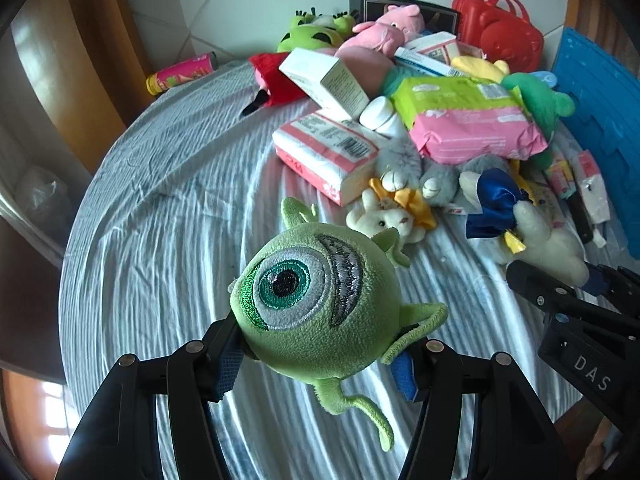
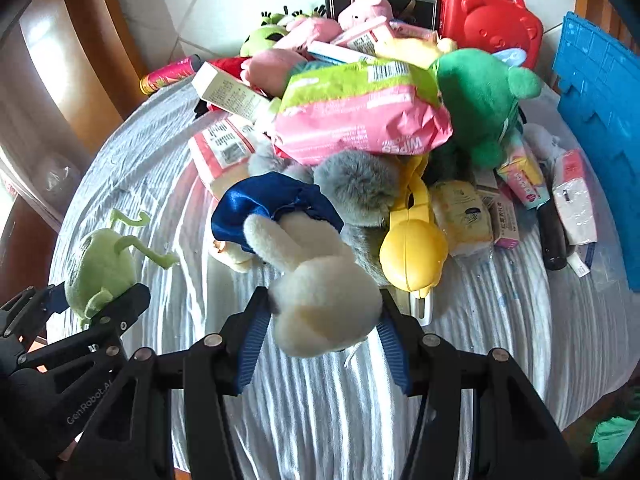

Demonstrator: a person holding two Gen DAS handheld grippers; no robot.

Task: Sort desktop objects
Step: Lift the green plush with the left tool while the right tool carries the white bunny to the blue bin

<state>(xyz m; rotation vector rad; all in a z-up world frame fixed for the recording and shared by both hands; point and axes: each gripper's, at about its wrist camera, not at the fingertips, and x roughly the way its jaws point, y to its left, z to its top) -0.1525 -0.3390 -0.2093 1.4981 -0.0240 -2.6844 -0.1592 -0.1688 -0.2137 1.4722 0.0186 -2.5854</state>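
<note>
The green one-eyed plush (image 1: 316, 300) sits clamped between the left gripper's (image 1: 320, 360) fingers, raised over the striped cloth (image 1: 160, 200) covering the bench. The right gripper (image 2: 320, 336) has its fingers closed on a white rabbit plush (image 2: 320, 288) with a blue satin bow (image 2: 272, 204), at the near edge of the pile, beside a pink wipes pack (image 2: 360, 124).

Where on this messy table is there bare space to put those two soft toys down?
The striped grey cloth lies bare on the left, from the pink snack tube down to the near edge, left of the pink-and-white tissue pack. The far right is crowded up to the blue plastic crate.
</note>
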